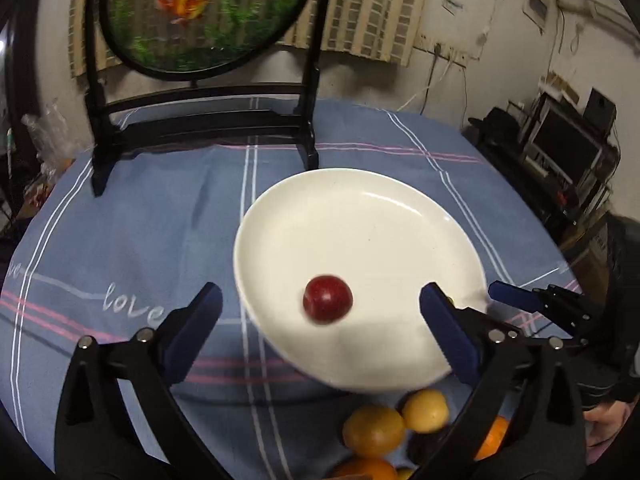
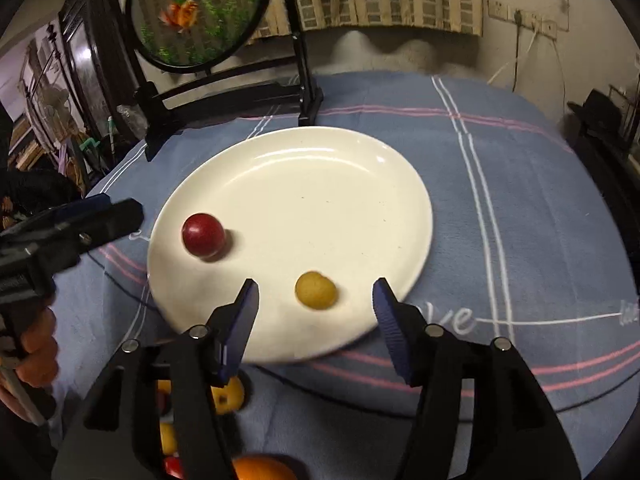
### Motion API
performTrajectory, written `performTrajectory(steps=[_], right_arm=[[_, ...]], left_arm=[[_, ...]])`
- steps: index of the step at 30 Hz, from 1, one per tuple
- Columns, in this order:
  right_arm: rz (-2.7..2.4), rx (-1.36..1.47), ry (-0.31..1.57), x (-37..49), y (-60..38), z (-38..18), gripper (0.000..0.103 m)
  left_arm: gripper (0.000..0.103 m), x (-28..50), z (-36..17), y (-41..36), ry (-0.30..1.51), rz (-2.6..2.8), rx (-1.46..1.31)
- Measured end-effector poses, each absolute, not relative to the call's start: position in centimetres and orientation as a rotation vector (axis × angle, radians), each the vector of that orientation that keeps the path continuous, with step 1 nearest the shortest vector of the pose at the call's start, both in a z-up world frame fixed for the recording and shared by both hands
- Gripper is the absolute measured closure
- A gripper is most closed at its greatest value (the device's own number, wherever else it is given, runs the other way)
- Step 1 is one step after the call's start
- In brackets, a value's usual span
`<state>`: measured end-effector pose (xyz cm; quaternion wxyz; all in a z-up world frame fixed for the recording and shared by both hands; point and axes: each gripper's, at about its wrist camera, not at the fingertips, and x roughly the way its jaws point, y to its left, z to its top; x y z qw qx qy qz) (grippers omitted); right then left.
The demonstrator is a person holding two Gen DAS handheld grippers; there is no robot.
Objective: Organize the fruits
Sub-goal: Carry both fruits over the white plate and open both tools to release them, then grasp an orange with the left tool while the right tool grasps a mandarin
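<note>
A white plate [image 1: 360,178] [image 2: 320,133] lies on the blue checked tablecloth. On it rests a dark red fruit [image 1: 328,299] [image 2: 203,235], between the wide-open jaws of my left gripper [image 1: 320,295], whose pads stand well clear of it. A small yellow fruit [image 2: 316,290] sits near the plate's front edge between the jaws of my right gripper [image 2: 315,285], which is open and not pressing on it. Loose yellow and orange fruits [image 1: 374,430] [image 2: 228,396] lie on the cloth just in front of the plate.
A round goldfish screen on a black stand [image 1: 200,12] [image 2: 196,12] rises behind the plate. The other gripper's finger [image 1: 516,295] shows at the right of the left wrist view. A hand [image 2: 36,352] holds the left gripper. Dark furniture stands beyond the table's right edge.
</note>
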<state>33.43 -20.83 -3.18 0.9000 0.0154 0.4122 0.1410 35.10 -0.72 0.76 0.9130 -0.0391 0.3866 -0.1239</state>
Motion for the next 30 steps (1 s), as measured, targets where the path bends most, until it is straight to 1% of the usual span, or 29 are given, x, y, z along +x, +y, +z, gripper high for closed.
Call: performTrajectory(steps=[4,7,10,15,21,27,30], right_arm=[[0.353,0.019,0.828,29.6,-21.7,-2.5,0.043],[0.417,0.088,0.836,27.4,-22.8,-2.9,0.043],[0.396,0.104,0.899,26.4,-23.2,-4.0,0.043],[0.409,0.043,0.944,25.5,-22.2,-4.6,0.043],[0.45,-0.03,0.98,24.5,-20.8,-5.4,0.043],[0.441,-0.038,1.021,24.5,-20.7,-6.7,0.043],[0.448,-0.025,1.037,24.7,-20.9,-7.1,0.049]], left_arm=[[0.002,31.1,0.5,1.5,0.846,-0.318,-0.124],[0.002,28.2,-1.0,3.5,0.825,-0.321,-0.131],[0.002,26.6,-3.2,5.3,0.849,-0.215,-0.133],[0.002,24.8,-3.5,7.0,0.835,-0.232,-0.118],[0.002,23.8,-4.0,5.2,0.851,-0.264,-0.033],[0.002,22.8,-4.1,4.2,0.833,-0.291,0.055],[0.002,22.5,-4.3,3.7,0.835,-0.314,0.093]])
